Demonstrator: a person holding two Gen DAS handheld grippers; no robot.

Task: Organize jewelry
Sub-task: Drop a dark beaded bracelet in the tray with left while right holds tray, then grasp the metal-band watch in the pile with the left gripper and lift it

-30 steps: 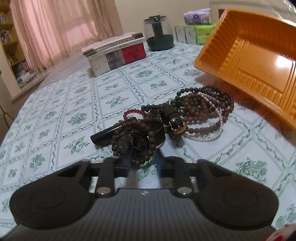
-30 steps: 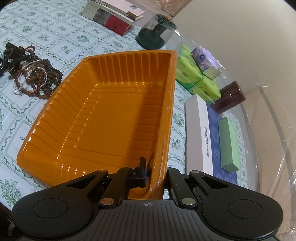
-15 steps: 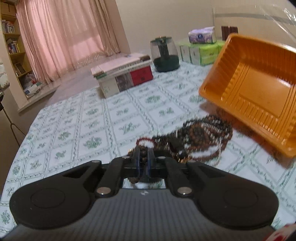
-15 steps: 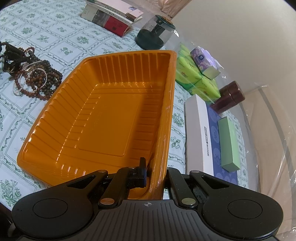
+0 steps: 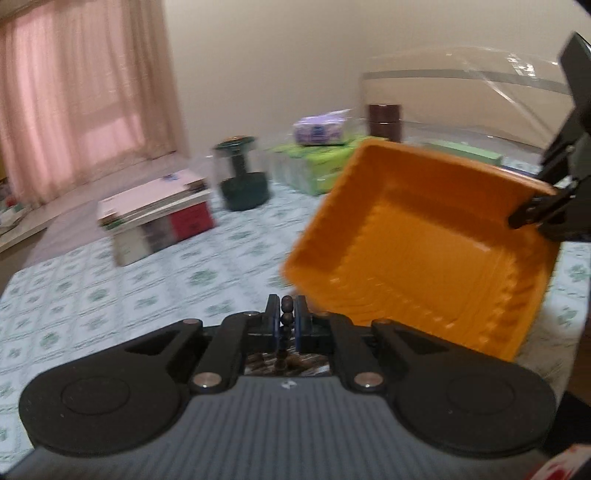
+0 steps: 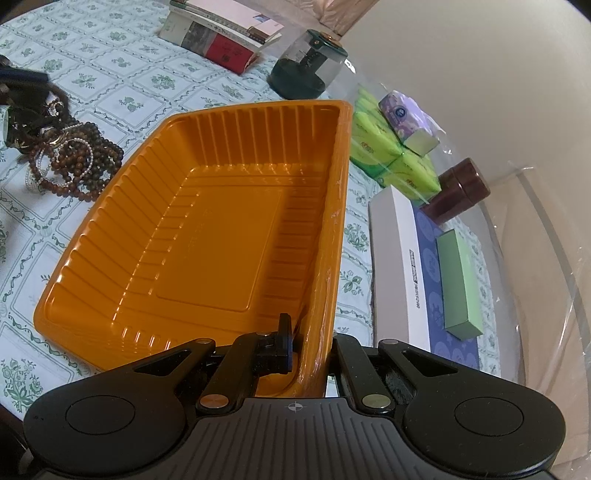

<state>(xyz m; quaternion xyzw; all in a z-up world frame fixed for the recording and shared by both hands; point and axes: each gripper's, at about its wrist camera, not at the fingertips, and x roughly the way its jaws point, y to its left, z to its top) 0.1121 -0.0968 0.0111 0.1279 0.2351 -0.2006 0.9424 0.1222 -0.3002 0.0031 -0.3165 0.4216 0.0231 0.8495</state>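
My left gripper (image 5: 286, 321) is shut on a dark wooden bead bracelet (image 5: 286, 309) and holds it lifted off the table, close to the near rim of the orange tray (image 5: 424, 243). My right gripper (image 6: 306, 350) is shut on the tray's side wall (image 6: 325, 295) and holds the tray (image 6: 207, 229) tilted above the table; it also shows at the right edge of the left wrist view (image 5: 554, 206). A pile of beaded bracelets, a pearl strand and watches (image 6: 62, 155) lies on the tablecloth left of the tray.
A stack of books (image 6: 221, 33) and a dark glass jar (image 6: 306, 62) stand at the far side. Green tissue packs (image 6: 391, 147), a brown jar (image 6: 458, 192), a white box (image 6: 402, 266) and a green box (image 6: 458, 280) lie right of the tray.
My left gripper closed on the bead bracelet on the pile and lifted it up toward the tray. The right gripper kept its hold on the tray, nearly still.
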